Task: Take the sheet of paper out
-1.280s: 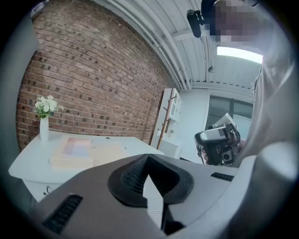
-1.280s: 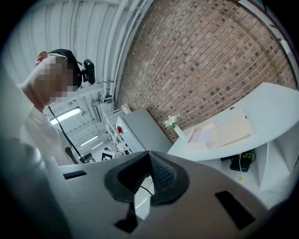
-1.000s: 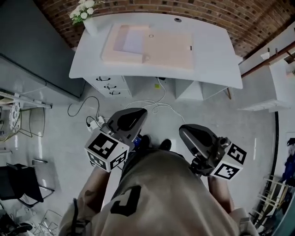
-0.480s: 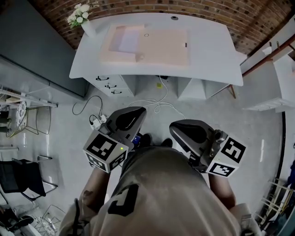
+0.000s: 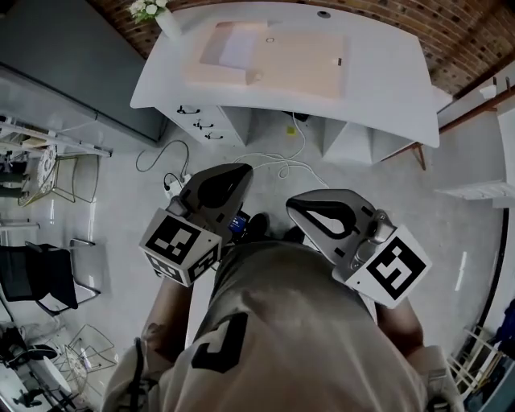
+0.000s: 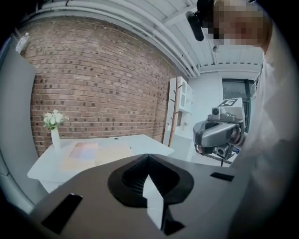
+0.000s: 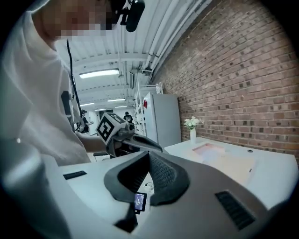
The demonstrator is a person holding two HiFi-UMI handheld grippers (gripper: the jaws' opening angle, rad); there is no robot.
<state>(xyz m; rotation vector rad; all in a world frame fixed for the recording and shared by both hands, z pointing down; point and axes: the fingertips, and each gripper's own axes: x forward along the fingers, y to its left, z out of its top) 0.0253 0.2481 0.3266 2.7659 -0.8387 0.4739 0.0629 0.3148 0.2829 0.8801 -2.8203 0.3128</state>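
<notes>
Head view: a person stands well back from the white counter (image 5: 386, 88), holding the left claw (image 5: 229, 181) and the right claw (image 5: 302, 205) near the body, both well apart from the counter. The sheet of paper (image 5: 233, 48) lies on the left part of a beige mat (image 5: 298, 68) on the counter, with a vase of flowers (image 5: 157, 10) at the far left corner.

Left gripper view: the left claw (image 6: 148, 156) has its jaws closed together with nothing between them. Beyond it are the counter (image 6: 140, 142), the sheet of paper (image 6: 85, 150) and the vase of flowers (image 6: 55, 135) before a brick wall (image 6: 103, 84); the right claw (image 6: 217, 135) hangs at right.

Right gripper view: the right claw (image 7: 149, 154) is likewise closed and empty. The left claw (image 7: 126, 135) shows at left, and the sheet of paper (image 7: 208, 148) rests on the counter (image 7: 275, 163) at far right.
</notes>
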